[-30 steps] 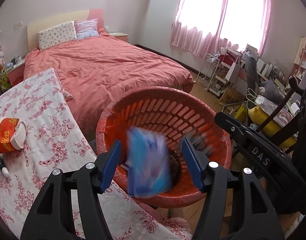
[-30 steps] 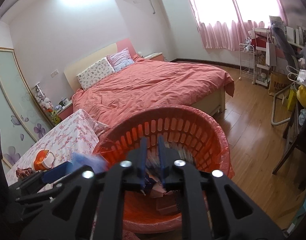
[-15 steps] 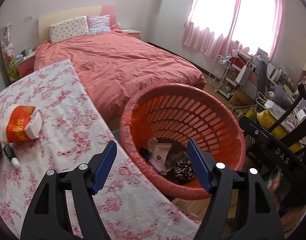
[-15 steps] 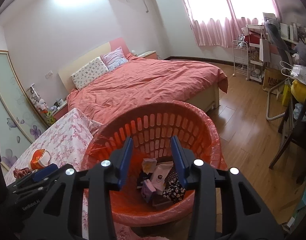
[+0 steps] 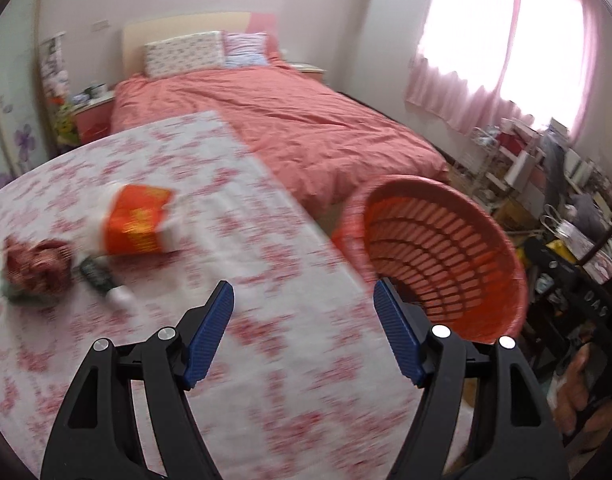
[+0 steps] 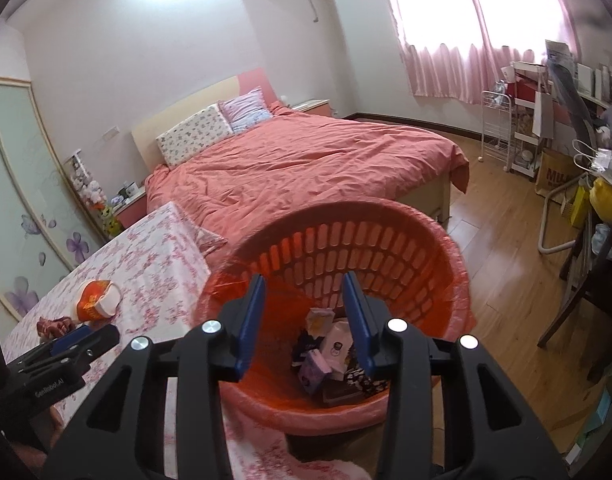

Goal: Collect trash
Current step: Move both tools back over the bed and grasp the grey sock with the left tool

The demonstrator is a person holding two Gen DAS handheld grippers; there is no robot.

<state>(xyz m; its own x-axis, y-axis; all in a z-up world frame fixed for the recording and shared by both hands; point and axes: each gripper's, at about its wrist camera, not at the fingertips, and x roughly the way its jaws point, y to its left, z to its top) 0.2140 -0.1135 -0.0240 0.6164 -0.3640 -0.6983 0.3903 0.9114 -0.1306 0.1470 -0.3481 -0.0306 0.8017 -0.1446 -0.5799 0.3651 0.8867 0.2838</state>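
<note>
An orange slotted basket [image 6: 389, 248] lined with an orange bag stands beside the floral table and holds several pieces of trash [image 6: 329, 352]. It also shows in the left wrist view [image 5: 445, 252]. My right gripper [image 6: 304, 320] is open and empty above the basket's near rim. My left gripper [image 5: 304, 336] is open and empty over the floral tablecloth [image 5: 186, 160]. On the table lie an orange-and-white wrapper [image 5: 136, 220], a dark red crumpled wrapper [image 5: 36, 266] and a small dark tube with a white cap [image 5: 102, 280]. The left gripper [image 6: 66, 340] also shows in the right wrist view.
A bed with a pink cover [image 6: 306, 160] lies beyond the table and basket. A white trolley [image 6: 501, 128], a cluttered desk and a dark chair [image 6: 585, 272] stand along the right side. Wooden floor [image 6: 505, 240] lies right of the basket.
A blue packet dropped from my left gripper into the basket. My right gripper opened over the basket. My left gripper then swung left, from the basket to over the table.
</note>
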